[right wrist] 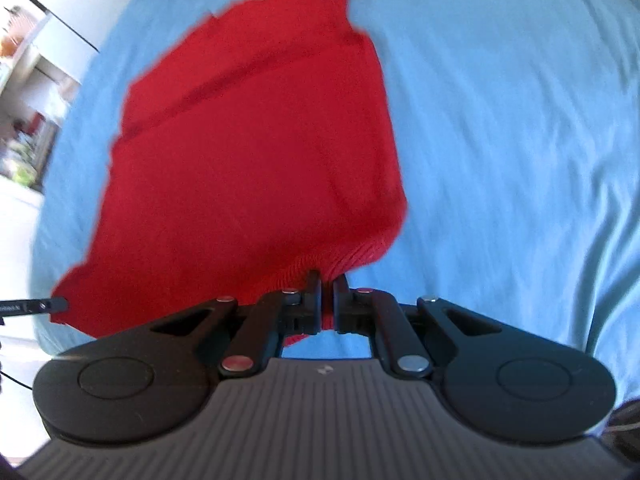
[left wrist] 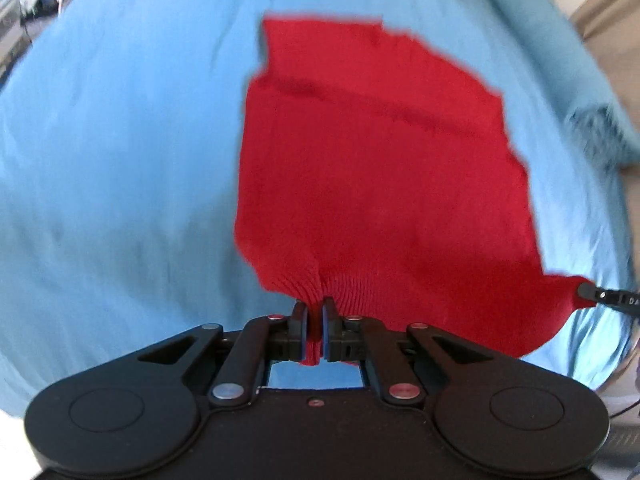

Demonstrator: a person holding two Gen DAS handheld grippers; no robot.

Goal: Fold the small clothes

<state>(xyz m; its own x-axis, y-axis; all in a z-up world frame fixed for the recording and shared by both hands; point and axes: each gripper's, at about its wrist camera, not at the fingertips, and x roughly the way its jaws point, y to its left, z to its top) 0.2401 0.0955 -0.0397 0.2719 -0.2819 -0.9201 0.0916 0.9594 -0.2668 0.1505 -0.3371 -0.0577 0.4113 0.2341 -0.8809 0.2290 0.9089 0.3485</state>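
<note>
While both cameras were smeared with motion blur, I logged the red knit garment [left wrist: 372, 184] spread over the light blue bedsheet [left wrist: 112, 168], its far part lying on the sheet and its near edge lifted toward me. My left gripper [left wrist: 316, 312] was clamped on that near edge, jaws nearly together with a pinch of ribbed red fabric bunched between them and a little tail of it hanging down behind the pads. My right gripper [right wrist: 327, 286] was likewise clenched on the same garment [right wrist: 256, 152], holding the ribbed hem close to one lower corner, cloth squeezed in the narrow gap between the fingers. From the left wrist view I noted the tip of the right gripper [left wrist: 600, 294] at the right edge of frame, touching the other lower corner of the cloth; from the right wrist view the left gripper [right wrist: 44, 305] poked in at the left edge, again at a corner. The hem sagged a little between the two holds. A crease ran across the upper part of the garment, where a narrower section continued away from me. A folded blue blanket [left wrist: 560, 64] sat at the far right of the bed. Blurred shelves [right wrist: 28, 92] stood beyond the sheet [right wrist: 520, 140] in the right wrist view.
</note>
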